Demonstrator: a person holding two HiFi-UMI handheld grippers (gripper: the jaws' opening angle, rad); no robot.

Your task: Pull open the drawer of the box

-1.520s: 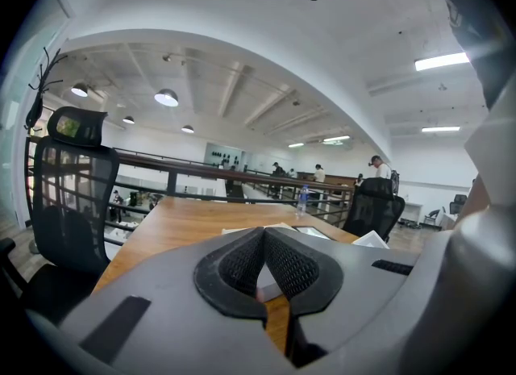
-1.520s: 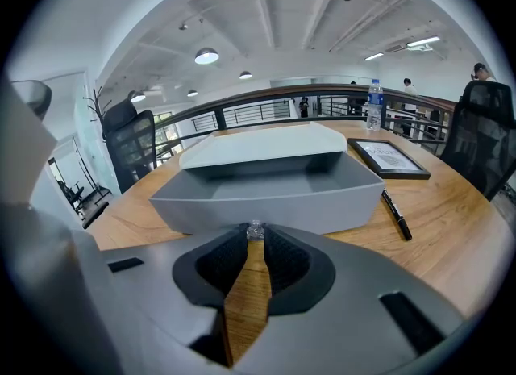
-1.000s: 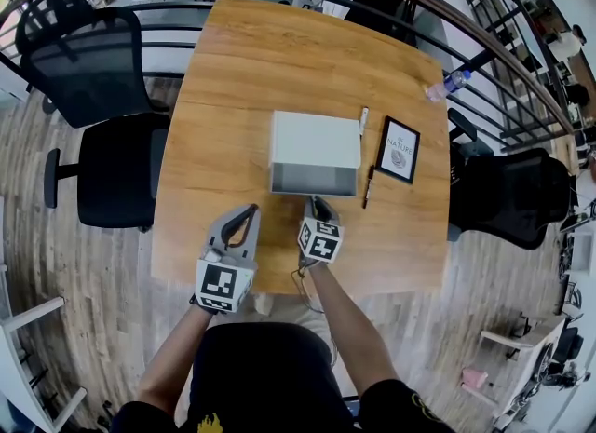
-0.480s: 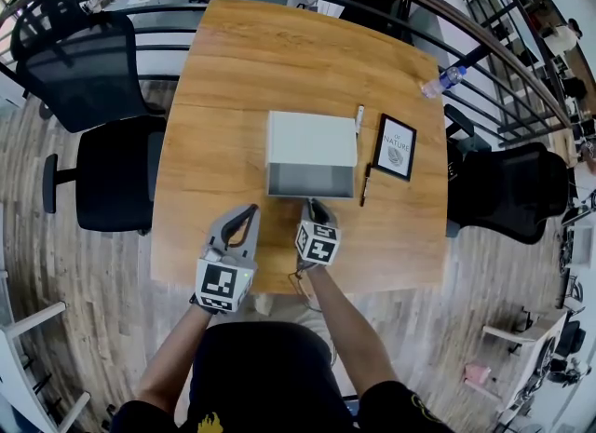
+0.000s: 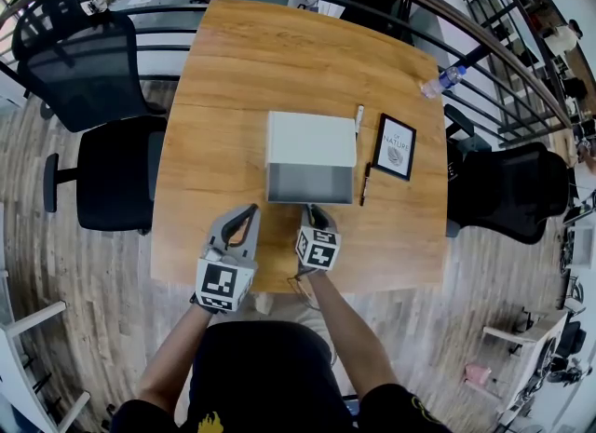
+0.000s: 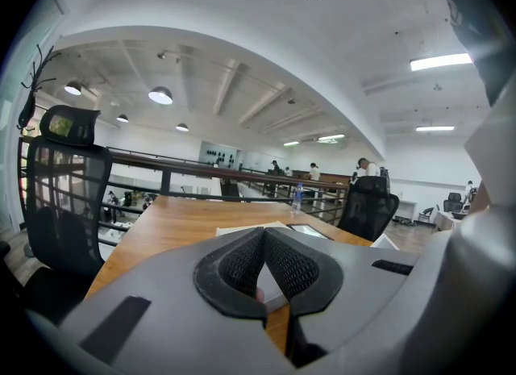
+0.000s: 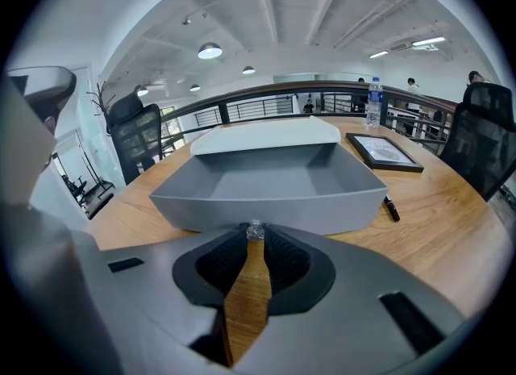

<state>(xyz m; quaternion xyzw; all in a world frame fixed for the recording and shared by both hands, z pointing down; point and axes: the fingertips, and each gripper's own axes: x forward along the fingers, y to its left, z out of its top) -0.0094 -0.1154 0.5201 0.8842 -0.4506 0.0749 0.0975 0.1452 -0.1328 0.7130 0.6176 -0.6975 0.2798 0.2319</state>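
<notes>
A white box (image 5: 312, 138) sits mid-table on the wooden table (image 5: 223, 68), with its grey drawer (image 5: 310, 182) slid out toward me and empty. In the right gripper view the drawer (image 7: 266, 192) fills the middle, under the box's lid (image 7: 266, 135). My right gripper (image 5: 312, 209) is shut on the small knob (image 7: 255, 231) at the drawer's front wall. My left gripper (image 5: 250, 210) hovers left of it near the table's front edge, shut with nothing held (image 6: 264, 232); it touches neither box nor drawer.
Right of the box lie a white marker (image 5: 359, 119), a black pen (image 5: 365, 184) and a framed picture (image 5: 397, 147). A water bottle (image 5: 443, 82) stands at the far right edge. Black office chairs (image 5: 112, 170) (image 5: 507, 194) flank the table; a railing runs behind.
My right gripper has drawn back slightly toward me, and the drawer front has come out a little further with it. The left gripper has stayed put.
</notes>
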